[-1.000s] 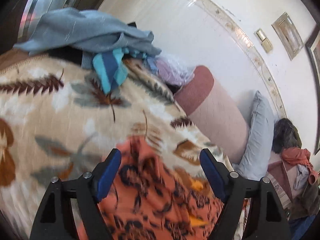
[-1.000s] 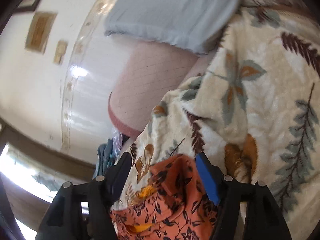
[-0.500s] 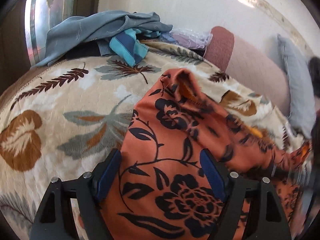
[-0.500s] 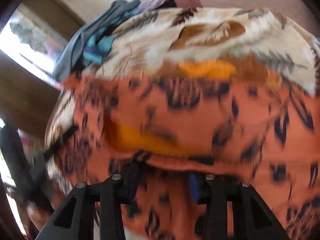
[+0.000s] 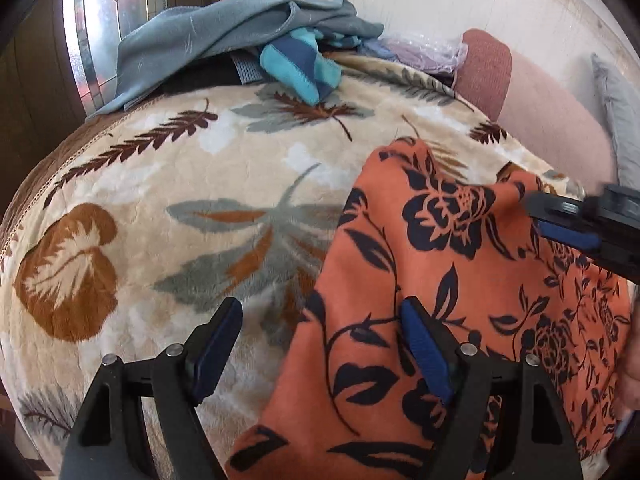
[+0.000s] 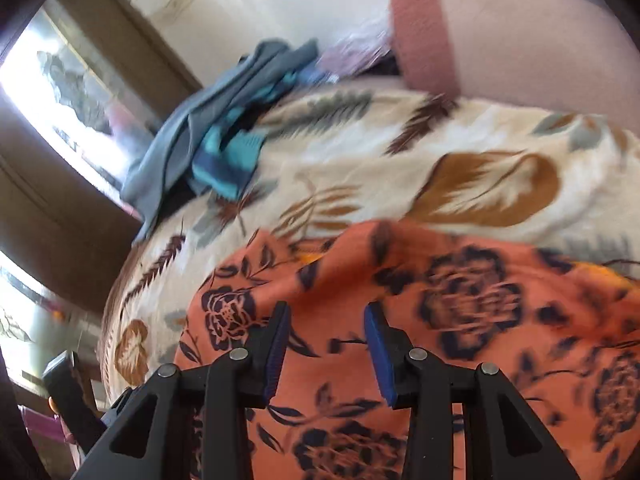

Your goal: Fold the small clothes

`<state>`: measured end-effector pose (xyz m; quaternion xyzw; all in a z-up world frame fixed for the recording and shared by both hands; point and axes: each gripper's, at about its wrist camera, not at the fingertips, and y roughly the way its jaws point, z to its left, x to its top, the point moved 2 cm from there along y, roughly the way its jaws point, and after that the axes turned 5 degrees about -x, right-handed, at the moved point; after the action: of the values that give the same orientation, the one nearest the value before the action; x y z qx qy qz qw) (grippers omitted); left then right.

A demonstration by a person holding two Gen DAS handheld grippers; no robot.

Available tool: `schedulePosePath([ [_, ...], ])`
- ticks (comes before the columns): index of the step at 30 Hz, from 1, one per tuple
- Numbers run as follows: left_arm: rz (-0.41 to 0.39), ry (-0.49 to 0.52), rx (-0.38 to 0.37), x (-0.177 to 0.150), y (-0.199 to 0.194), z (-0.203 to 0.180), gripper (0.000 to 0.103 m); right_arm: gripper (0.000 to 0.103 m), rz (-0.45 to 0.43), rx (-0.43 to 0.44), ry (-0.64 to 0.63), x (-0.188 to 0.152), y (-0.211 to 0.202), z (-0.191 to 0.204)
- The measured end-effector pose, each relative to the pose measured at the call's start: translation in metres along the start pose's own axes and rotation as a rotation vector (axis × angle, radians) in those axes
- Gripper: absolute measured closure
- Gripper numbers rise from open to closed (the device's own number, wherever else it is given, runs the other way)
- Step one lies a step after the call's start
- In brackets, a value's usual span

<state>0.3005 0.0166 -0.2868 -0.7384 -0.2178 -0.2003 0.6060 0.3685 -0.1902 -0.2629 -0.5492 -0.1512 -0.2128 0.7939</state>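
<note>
On the bed's leaf-print blanket (image 5: 168,184), one orange garment (image 5: 460,280) with a black flower pattern is spread, lying toward the right side of the left wrist view and filling the lower half of the right wrist view. Two grippers are seen. The left gripper (image 5: 320,344) is held wide, with one blue pad over bare blanket and the other over the garment's left part; no cloth is pinched between its pads. The right gripper (image 6: 326,346) is held at a narrower gap above the orange cloth, its jaws having just been closing; fabric is seen through the gap, but whether the pads press on it cannot be told from the blurred view. In the left wrist view the right gripper (image 5: 576,228) is also seen at the garment's far right edge, where the cloth is lifted into a ridge beside it.

At the far end of the bed one pile of clothes (image 5: 248,40) is heaped: a grey-blue garment lies on top, and a piece striped in turquoise and navy (image 5: 300,68) sticks out beneath it. One pink bolster (image 5: 536,104) is laid along the wall beside the blanket, and one grey pillow (image 5: 620,120) is seen just past it at the right edge.
</note>
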Motion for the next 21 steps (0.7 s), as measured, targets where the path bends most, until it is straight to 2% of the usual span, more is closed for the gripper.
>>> schedulePosePath([
  [2,-0.007,0.05,0.024,-0.004,0.0,-0.004,0.021,0.061,0.092,-0.007,-0.008,-0.004,0.035,0.013],
  [3,-0.005,0.073,0.032,-0.005,0.002,-0.006,0.021,0.061,0.134,-0.049,-0.002,-0.004,0.056,0.017],
  [4,-0.005,0.081,0.036,-0.005,0.003,-0.007,0.021,0.061,0.119,-0.079,0.007,0.001,0.068,0.017],
  [7,-0.005,0.06,0.028,-0.003,0.003,-0.007,0.021,0.061,0.072,-0.073,0.072,0.018,0.066,0.006],
  [9,-0.02,0.038,0.011,0.001,0.0,-0.007,0.021,0.061,0.045,-0.05,0.153,0.025,0.047,-0.013],
  [11,-0.055,0.027,-0.009,0.004,-0.007,-0.011,0.021,0.061,-0.037,-0.063,0.165,0.026,0.012,-0.033],
  [13,-0.072,0.025,-0.015,0.005,-0.011,-0.015,0.021,0.061,-0.107,-0.129,0.172,0.021,-0.028,-0.063],
  [15,-0.047,0.036,-0.003,0.002,-0.007,-0.02,0.021,0.061,-0.157,-0.186,0.21,0.01,-0.06,-0.098],
  [18,0.001,0.081,0.048,-0.006,0.003,-0.029,0.021,0.061,-0.128,-0.32,0.267,-0.019,-0.091,-0.159],
  [20,-0.011,0.097,0.062,-0.007,0.002,-0.03,0.021,0.061,-0.058,-0.44,0.325,-0.041,-0.093,-0.207],
  [21,-0.01,0.097,0.06,-0.007,0.002,-0.029,0.021,0.065,-0.016,-0.492,0.364,-0.054,-0.09,-0.234],
])
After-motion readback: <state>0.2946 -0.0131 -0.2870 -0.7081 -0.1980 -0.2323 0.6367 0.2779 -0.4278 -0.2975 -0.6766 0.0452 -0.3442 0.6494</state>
